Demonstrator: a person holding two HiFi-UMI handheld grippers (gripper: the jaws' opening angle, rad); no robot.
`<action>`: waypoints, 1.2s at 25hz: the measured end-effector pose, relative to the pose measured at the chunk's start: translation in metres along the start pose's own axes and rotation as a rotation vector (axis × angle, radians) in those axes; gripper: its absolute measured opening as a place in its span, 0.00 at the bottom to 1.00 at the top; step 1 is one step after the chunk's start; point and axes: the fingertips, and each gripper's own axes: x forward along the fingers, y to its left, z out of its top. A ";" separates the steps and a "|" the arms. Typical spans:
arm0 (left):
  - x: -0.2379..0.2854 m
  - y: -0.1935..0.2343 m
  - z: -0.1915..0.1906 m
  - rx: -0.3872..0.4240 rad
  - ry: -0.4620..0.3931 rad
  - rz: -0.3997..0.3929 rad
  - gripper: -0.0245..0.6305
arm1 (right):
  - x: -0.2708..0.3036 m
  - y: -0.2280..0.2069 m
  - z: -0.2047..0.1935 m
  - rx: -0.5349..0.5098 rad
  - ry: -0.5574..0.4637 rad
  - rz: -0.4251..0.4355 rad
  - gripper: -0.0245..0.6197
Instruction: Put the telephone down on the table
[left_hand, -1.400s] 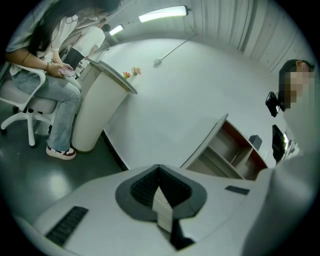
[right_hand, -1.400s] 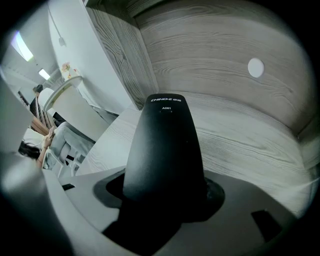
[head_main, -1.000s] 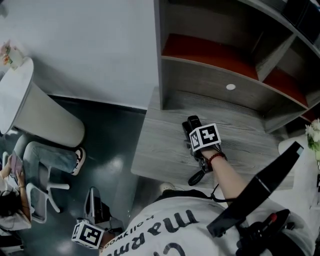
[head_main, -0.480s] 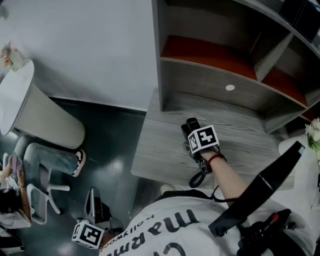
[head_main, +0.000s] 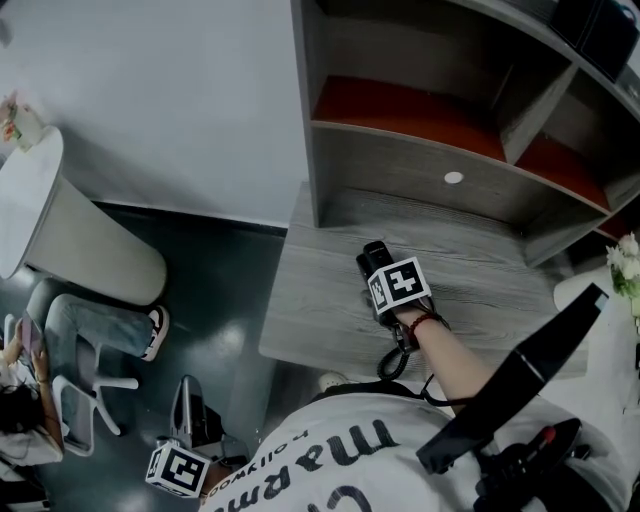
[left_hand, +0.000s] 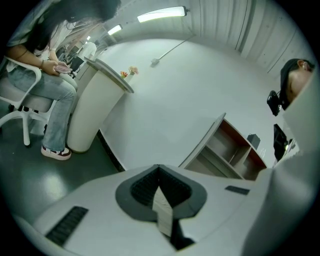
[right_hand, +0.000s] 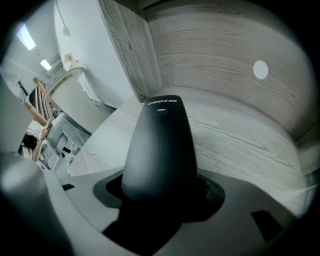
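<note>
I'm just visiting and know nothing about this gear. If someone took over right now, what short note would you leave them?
Right gripper: shut on the black plastic telephone handset, held over the grey wood-grain table below the shelf unit. Its coiled black cord trails toward the person.
Left gripper: shut, empty, low at the person's left side.
Done: handset is over the table.
Left: lower it onto the tabletop, open the jaws, pull back. Whether it touches the wood yet is unclear.

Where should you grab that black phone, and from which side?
Grip the telephone handset across its long sides near the middle, coming from its cord end, as the right gripper does. It's long and rounded, so squeezing the sides probably holds steadiest.
</note>
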 end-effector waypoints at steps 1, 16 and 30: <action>0.002 -0.001 0.000 0.001 0.000 -0.003 0.05 | 0.000 0.000 0.000 0.000 0.000 0.000 0.48; 0.012 -0.001 0.001 0.004 0.004 -0.003 0.05 | 0.002 0.001 0.000 -0.045 0.018 -0.022 0.48; 0.019 -0.007 -0.006 0.005 0.014 -0.006 0.05 | 0.002 0.002 -0.003 -0.133 0.038 -0.047 0.48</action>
